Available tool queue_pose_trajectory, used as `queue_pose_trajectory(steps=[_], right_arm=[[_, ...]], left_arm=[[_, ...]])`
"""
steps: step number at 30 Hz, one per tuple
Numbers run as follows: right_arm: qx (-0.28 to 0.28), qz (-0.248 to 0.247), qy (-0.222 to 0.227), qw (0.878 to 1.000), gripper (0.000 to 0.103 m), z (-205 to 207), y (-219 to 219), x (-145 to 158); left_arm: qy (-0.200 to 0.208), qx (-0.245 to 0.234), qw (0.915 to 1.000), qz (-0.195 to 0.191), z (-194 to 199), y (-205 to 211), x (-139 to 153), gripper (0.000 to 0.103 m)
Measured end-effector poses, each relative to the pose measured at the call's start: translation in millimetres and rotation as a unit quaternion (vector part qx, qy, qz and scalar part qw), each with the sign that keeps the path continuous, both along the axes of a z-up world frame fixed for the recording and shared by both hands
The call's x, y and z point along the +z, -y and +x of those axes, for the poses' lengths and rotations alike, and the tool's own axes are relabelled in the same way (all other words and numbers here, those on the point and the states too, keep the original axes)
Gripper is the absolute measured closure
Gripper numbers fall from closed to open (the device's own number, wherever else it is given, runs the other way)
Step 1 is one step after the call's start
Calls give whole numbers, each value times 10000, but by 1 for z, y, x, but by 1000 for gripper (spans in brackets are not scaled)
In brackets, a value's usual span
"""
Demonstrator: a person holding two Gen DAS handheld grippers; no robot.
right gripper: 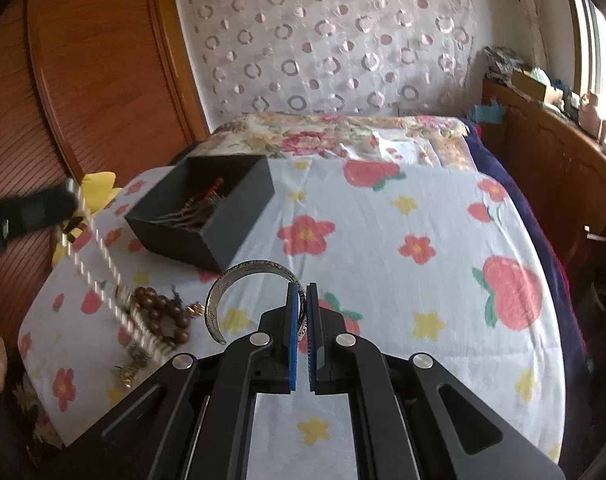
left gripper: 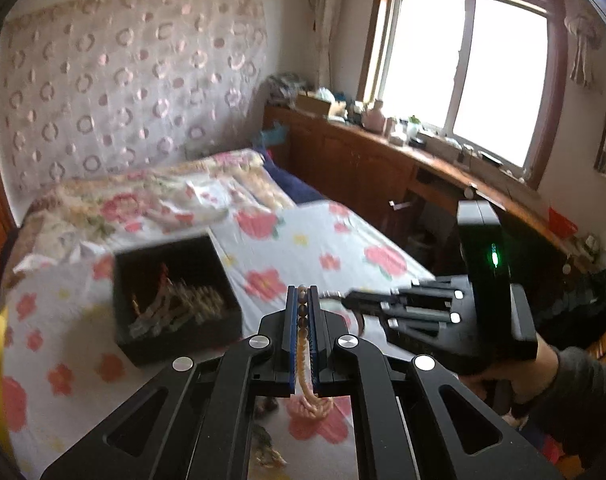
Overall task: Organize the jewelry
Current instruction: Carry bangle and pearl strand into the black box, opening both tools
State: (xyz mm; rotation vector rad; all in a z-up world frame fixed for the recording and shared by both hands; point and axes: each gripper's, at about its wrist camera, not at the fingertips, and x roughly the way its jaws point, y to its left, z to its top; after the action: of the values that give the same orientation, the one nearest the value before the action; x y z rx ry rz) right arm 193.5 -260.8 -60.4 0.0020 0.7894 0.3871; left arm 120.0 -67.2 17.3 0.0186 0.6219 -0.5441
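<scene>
My left gripper (left gripper: 302, 294) is shut on a pale beaded necklace (left gripper: 303, 344) that hangs down between the fingers above the bed; in the right wrist view the necklace (right gripper: 103, 256) trails from the left gripper (right gripper: 69, 194) down to the jewelry pile. My right gripper (right gripper: 301, 290) is shut on a silver cuff bangle (right gripper: 223, 296), held above the sheet; it shows in the left wrist view (left gripper: 345, 300) too. An open black box (left gripper: 175, 296) (right gripper: 207, 216) holds several necklaces. A brown bead bracelet (right gripper: 163, 312) lies in the pile.
The flowered bedsheet (right gripper: 403, 220) covers the bed, with a folded quilt (left gripper: 151, 196) at the head. A wooden cabinet (right gripper: 83, 80) stands left. A wooden ledge with clutter (left gripper: 383, 128) runs under the window. A yellow object (right gripper: 99, 188) lies by the box.
</scene>
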Motion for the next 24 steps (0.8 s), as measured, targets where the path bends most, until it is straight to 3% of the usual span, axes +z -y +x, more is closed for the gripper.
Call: queue_pose_trajectory(steps=[18,24], right_arm=[[266,92,615,9977,98,13,-31,70],[344,65,693,9970,98,25,-46,80]], left_arm=[[773,704,9945,93,55,-41,107,99],[730,949,9924,273,77,-54,114,99]])
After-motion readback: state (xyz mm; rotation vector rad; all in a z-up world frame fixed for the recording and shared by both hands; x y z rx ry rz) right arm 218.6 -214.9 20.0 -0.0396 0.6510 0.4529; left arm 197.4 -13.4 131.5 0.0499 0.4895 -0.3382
